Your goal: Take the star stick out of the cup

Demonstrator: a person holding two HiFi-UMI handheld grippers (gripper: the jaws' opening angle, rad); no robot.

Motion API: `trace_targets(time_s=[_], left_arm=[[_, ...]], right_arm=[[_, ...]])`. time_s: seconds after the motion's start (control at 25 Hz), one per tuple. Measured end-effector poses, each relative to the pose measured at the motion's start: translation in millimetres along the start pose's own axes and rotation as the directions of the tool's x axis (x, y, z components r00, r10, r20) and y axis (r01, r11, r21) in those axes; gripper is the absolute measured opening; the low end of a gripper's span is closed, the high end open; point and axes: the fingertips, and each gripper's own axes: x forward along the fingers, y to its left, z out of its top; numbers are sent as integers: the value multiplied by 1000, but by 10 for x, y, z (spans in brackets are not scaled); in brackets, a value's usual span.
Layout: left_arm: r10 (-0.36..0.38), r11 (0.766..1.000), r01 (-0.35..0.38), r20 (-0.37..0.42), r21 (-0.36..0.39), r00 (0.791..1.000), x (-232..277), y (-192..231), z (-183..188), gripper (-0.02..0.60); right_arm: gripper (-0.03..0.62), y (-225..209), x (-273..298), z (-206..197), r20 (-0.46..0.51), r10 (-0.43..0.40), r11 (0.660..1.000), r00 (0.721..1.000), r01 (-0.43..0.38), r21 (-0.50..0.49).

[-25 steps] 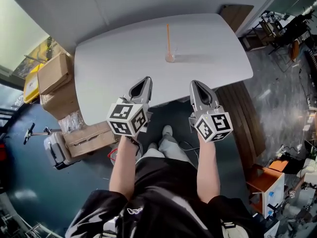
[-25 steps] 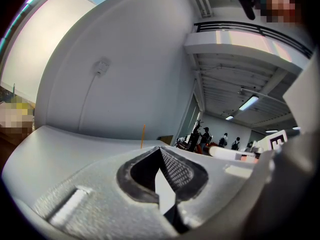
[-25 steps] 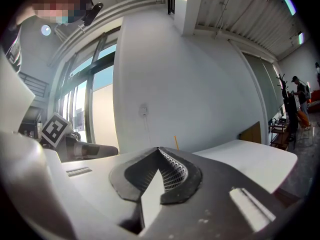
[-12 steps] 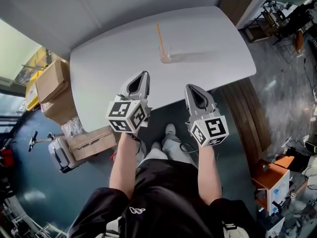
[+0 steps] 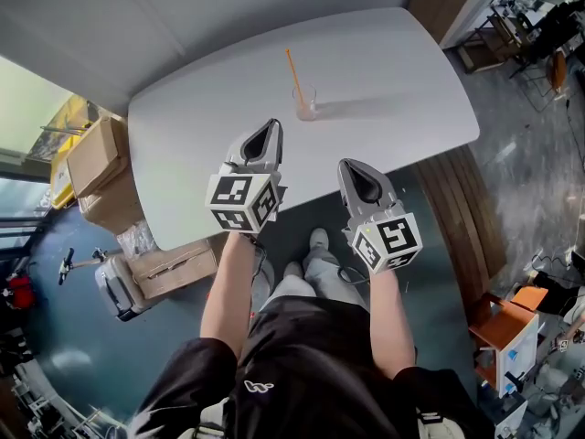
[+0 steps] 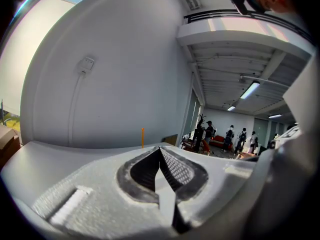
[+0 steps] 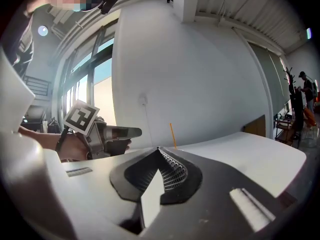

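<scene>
white table (image 5: 393, 62) with a cup (image 5: 306, 104), grey wall (image 6: 125, 74) behind.

- Left gripper (image 5: 266, 133): jaws pressed together, nothing between them, pointing forward, nearly level.
- Right gripper (image 5: 354, 172): jaws together too, empty, alongside and slightly behind the other.
- Left forearm (image 5: 227, 286) and right forearm (image 5: 388, 314): bare, stretched forward.

Plain white table (image 5: 393, 71) with rounded corners, long side running along a pale wall (image 5: 228, 7). One small clear cup (image 5: 306, 106) stands upright on it, roughly halfway along its length and closer to the wall side than the near edge, throwing a faint shadow off to the right. The table sits on a dark, kinda shiny floor (image 5: 55, 337), and there are cardboard boxes (image 5: 96, 154) on that floor right by its left end.
</scene>
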Motion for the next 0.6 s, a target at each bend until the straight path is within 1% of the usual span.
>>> trace_targets(time_s=[0.08, 0.12, 0.16, 0.32, 0.6], left_arm=[[-8, 1000, 8, -8, 8, 1000, 90, 21, -5, 5], [-17, 1000, 17, -12, 7, 1000, 135, 20, -3, 38], [-26, 1000, 26, -14, 4, 1000, 179, 12, 4, 58], [-38, 999, 38, -10, 14, 999, 364, -2, 26, 61], [-19, 999, 20, -22, 43, 1000, 713, 89, 5, 63]], right_arm=[[5, -17, 41, -24, -7, 5, 1000, 1000, -5, 4], [5, -27, 56, -29, -11, 10, 1000, 1000, -10, 0], [5, -42, 67, -32, -14, 15, 1000, 1000, -15, -2], [5, -119, 93, -57, -20, 21, 1000, 1000, -21, 3], [8, -210, 120, -109, -40, 45, 999, 998, -44, 21]])
